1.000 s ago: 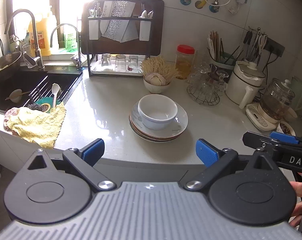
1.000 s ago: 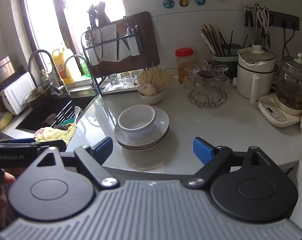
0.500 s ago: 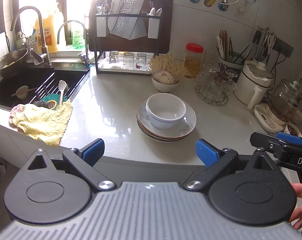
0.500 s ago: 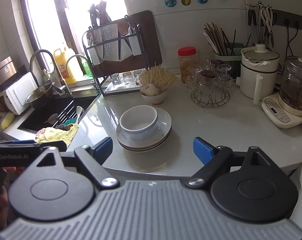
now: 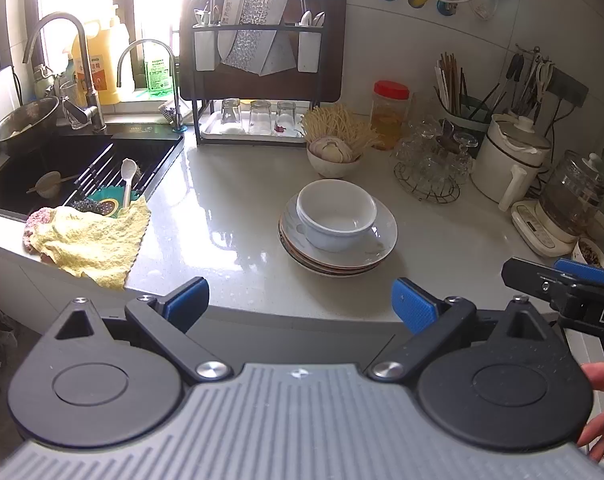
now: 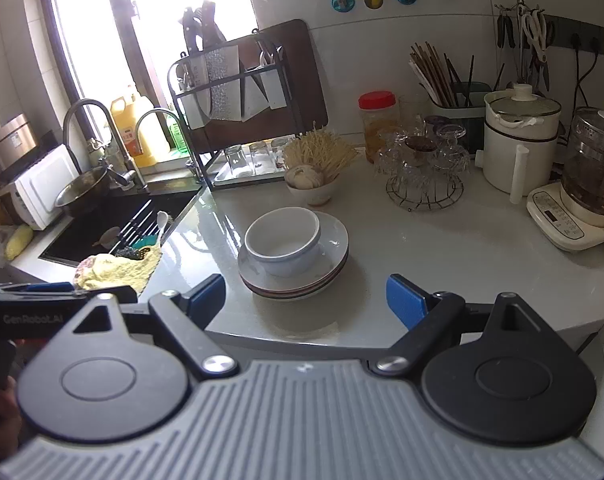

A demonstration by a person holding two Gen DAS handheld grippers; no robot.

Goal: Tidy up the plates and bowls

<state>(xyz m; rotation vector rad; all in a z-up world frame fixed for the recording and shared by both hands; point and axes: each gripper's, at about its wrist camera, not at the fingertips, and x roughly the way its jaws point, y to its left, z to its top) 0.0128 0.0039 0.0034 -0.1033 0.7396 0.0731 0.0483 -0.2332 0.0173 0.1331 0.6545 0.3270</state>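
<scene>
A white bowl (image 5: 335, 214) (image 6: 282, 240) sits on top of a stack of plates (image 5: 341, 254) (image 6: 302, 280) in the middle of the pale countertop. My left gripper (image 5: 302, 304) hovers in front of the counter's near edge, open, with nothing between its blue pads. My right gripper (image 6: 305, 298) is also open and empty, short of the stack. Each gripper shows at the other view's edge: the right one (image 5: 565, 284) at the right of the left wrist view, the left one (image 6: 58, 296) at the left of the right wrist view.
A sink (image 5: 78, 168) with a spoon and a yellow cloth (image 5: 90, 240) lies left. A dish rack (image 5: 262, 80) with glasses, a bowl of noodles (image 5: 335, 148), a red-lidded jar (image 5: 389, 114), a glass stand (image 5: 431, 168), a white pot (image 5: 509, 160) and a kettle (image 5: 569, 204) line the back and right.
The left wrist view has tilted slightly, so the plates and bowl sit a little higher and further right in it. The right wrist view is nearly unchanged. Both grippers stay open.
</scene>
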